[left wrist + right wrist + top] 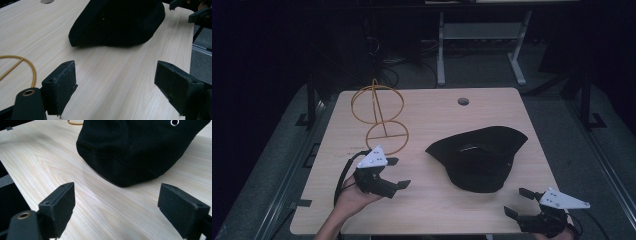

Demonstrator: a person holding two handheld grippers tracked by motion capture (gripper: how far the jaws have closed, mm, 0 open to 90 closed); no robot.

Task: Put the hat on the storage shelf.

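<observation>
Cap [479, 157] lay flat mid-table, untouched. Left gripper [396, 173] hovered near the cap's left side, jaws wide, empty. Right gripper [518, 201] sat just off the cap's near right edge, jaws wide too. Wire stand [379, 115] stood beyond, left of the cap. Judged: nothing grasped yet; everything left to do.

Both grippers are black, each topped by a grey three-cornered plate dotted with small screws. The left gripper [395, 173] trails a black cable. The right gripper [518, 202] has blocky, rough-faced jaws and a brass-ringed hole.
</observation>
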